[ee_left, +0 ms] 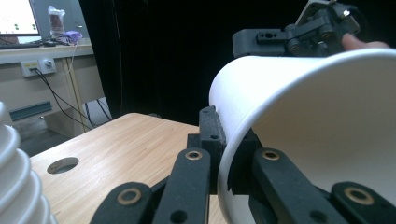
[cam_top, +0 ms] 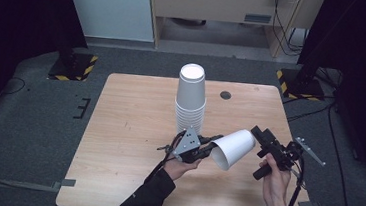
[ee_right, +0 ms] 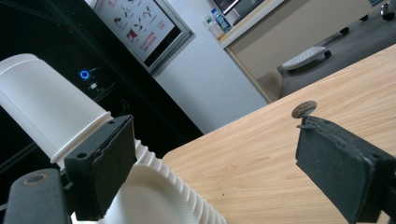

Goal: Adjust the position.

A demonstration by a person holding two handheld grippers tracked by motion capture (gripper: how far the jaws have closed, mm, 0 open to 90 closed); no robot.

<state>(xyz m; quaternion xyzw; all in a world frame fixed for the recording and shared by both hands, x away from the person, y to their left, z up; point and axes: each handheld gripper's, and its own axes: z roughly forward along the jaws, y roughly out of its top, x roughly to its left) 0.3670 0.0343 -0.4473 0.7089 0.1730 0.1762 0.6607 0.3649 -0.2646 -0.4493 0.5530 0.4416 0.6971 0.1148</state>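
Room: grey carpet floor [cam_top: 27, 134], pale cabinet [cam_top: 110, 6] and wooden desk frame [cam_top: 219, 6] at the back, black curtains either side, two hazard-striped stand bases [cam_top: 74, 66] by the far tabletop corners.
Tabletop: light wood tabletop [cam_top: 128, 128], round cable hole [cam_top: 226, 94] near the far edge, right of centre.
Cup stack: tall stack of white paper cups [cam_top: 190, 98], upside down, standing mid-tabletop toward the far side; ribbed rims show at the left edge of the left gripper view [ee_left: 18, 182].
Single cup: one white cup [cam_top: 233, 147] held off the tabletop, lying roughly sideways, mouth toward the left hand, base toward the right hand.
Left claw: left claw [cam_top: 206, 151] pinched on the single cup's rim; in the left gripper view one jaw sits outside the wall and one inside the mouth [ee_left: 226, 158].
Right claw: right claw [cam_top: 263, 136] just beside the cup's base, jaws wide apart with nothing between them in the right gripper view [ee_right: 210, 158]; cannot tell whether it touches the cup.
In the way: cup stack stands just behind the left claw; the held cup blocks most of the left gripper view's right half.
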